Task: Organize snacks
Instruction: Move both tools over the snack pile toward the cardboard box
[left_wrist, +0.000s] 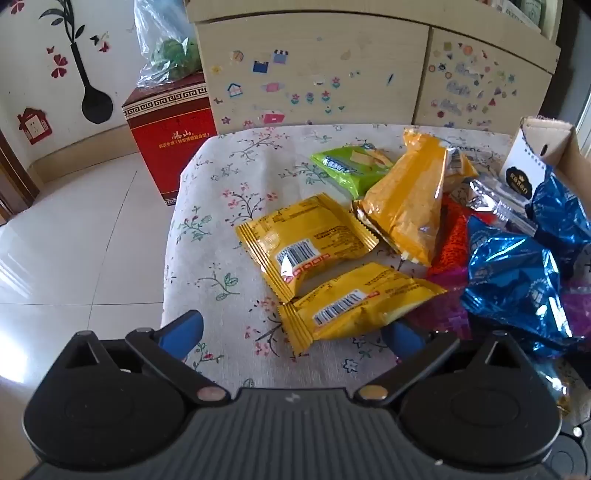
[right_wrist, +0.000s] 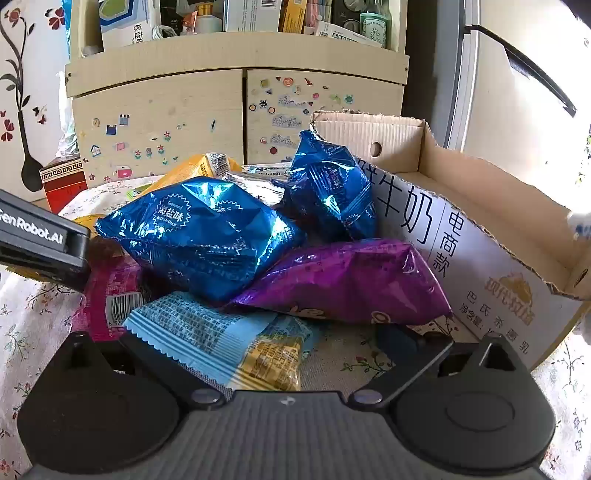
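Note:
Snack packs lie in a heap on a flowered tablecloth (left_wrist: 221, 192). In the left wrist view my left gripper (left_wrist: 293, 334) is open just above the cloth, and the lower yellow pack (left_wrist: 354, 306) lies between its blue fingertips (left_wrist: 184, 328) without being pinched. Another yellow pack (left_wrist: 306, 240), an orange bag (left_wrist: 410, 199) and a green pack (left_wrist: 351, 166) lie beyond. My right gripper (right_wrist: 266, 343) is open over a light-blue pack (right_wrist: 221, 339), which hides its left finger. Ahead are two blue foil bags (right_wrist: 207, 232) (right_wrist: 332, 188) and a purple bag (right_wrist: 347, 280).
An open cardboard box (right_wrist: 480, 206) stands on the right of the table, against the snack heap. A stickered cabinet (left_wrist: 314, 74) rises behind the table. A red box (left_wrist: 170, 136) stands on the tiled floor to the left. The left gripper's body (right_wrist: 37, 240) reaches in at the right view's left edge.

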